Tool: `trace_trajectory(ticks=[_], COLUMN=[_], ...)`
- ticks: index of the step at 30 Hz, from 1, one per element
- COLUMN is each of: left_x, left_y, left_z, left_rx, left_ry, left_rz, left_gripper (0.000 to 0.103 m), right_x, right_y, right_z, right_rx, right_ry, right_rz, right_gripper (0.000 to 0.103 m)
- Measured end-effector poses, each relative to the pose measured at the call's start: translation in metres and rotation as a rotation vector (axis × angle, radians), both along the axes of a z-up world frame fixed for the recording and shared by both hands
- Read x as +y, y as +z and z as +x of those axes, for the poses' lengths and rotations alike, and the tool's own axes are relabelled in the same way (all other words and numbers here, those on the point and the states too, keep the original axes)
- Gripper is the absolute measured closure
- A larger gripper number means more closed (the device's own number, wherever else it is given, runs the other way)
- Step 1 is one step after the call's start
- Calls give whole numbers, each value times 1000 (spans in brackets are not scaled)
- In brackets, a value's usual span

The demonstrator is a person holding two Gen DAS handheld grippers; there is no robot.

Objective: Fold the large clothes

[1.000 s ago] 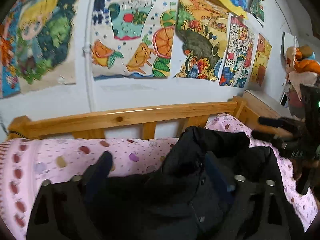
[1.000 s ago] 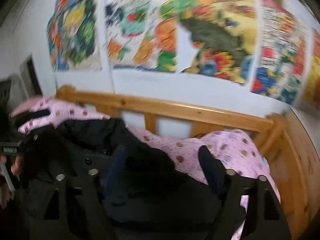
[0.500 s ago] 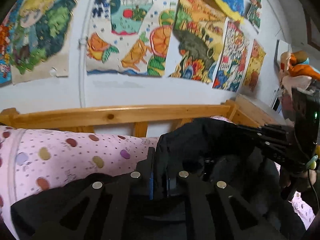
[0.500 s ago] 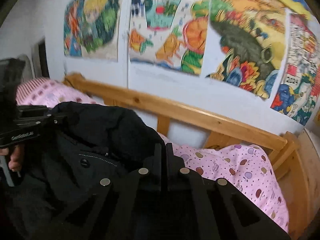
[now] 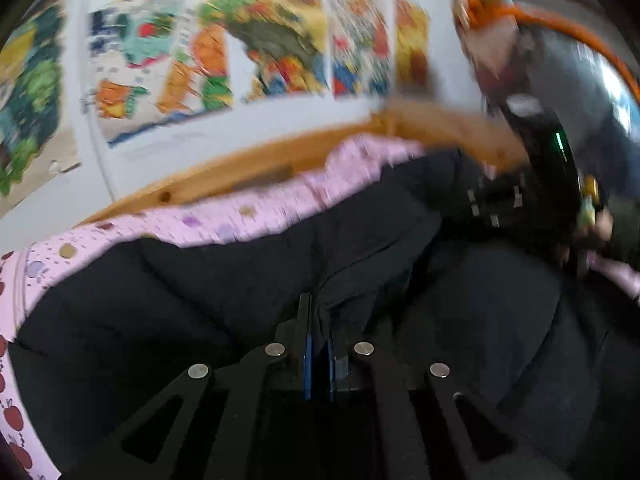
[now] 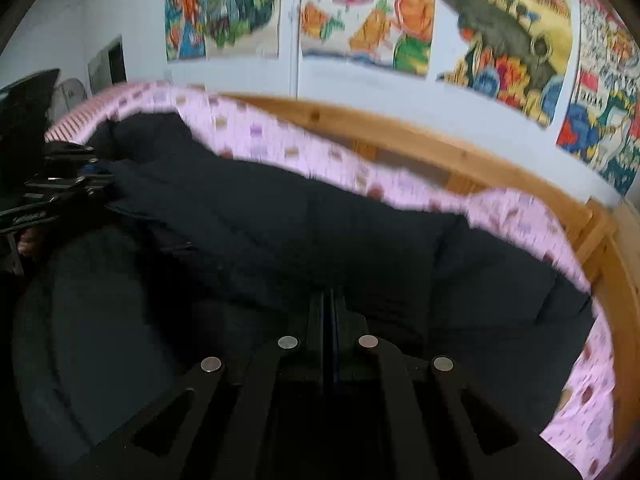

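Left tongs (image 5: 318,344) pinched tight on a raised fold of the black coat (image 5: 224,280), right tongs (image 6: 331,316) likewise clamped on dark cloth at their tips (the fabric there hard to tell from the black fingers). Held at two points, probably so that one edge of the coat can be carried over as a single straight fold. Spread ahead of and to both sides of each pair, covering most of the pink dotted sheet (image 6: 304,156). Beyond the far hem, only a narrow strip of sheet, then the wooden bed rail (image 6: 460,160) and the wall of paintings (image 6: 368,12): little room forward. To the right of the right tongs, the rail corner close in, so more freedom toward the near side. Each pair visible from the other's camera, well apart across the coat.
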State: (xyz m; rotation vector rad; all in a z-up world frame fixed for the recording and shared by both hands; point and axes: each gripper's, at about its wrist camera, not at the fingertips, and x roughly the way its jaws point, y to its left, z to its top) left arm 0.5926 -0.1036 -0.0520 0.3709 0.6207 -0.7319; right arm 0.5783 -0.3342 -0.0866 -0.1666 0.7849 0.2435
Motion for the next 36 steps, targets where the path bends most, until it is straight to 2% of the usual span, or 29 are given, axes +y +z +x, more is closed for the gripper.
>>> trace_trajectory(ticks=[2,4,7,9,12,16,19,22,25,29,30,33,36], left_x=[-13,-21,-29,-29,-19,-2,9,17,23,10,6,-13,-25], left_y=[-15,-24,-40,-44,-41,-24,-9,10,26,52,56,57,34], left_z=[3,9,20,23,20,20,15,1,-10,10,18,54,74], left_rx=[17,41,85,99,101,150,171,104,10,-27,-15,98,223], left_ry=[3,22,41,46,29,34,42,5,-19,20,30,59,38], left_rz=[104,155,196,189,120,-7,-97,-168,-236,-300,-315,-365,-375], left_gripper=[97,97,97,97,95,94,87,80,77,70,70,70,70], right_x=[-1,-1,0,1,-4,-12,-16,-20,-30,-46,-49,-53,-42], right_y=[-14,-28,-46,-49,-46,-30,-17,-2,20,40,42,34,17], right_z=[7,15,23,21,13,-4,-19,-28,-36,-6,7,46,65], right_rx=[37,61,87,86,41,-11,-49,-89,-155,-203,-191,-113,-8], right_ry=[-16,-32,-44,-50,-43,-39,-46,-37,-57,-130,-140,-140,-119], right_rz=[12,14,7,20,63,128,146,151,207,276,311,391,377], right_gripper=[100,100,100,100,100,98,95,94,94,88,87,87,87])
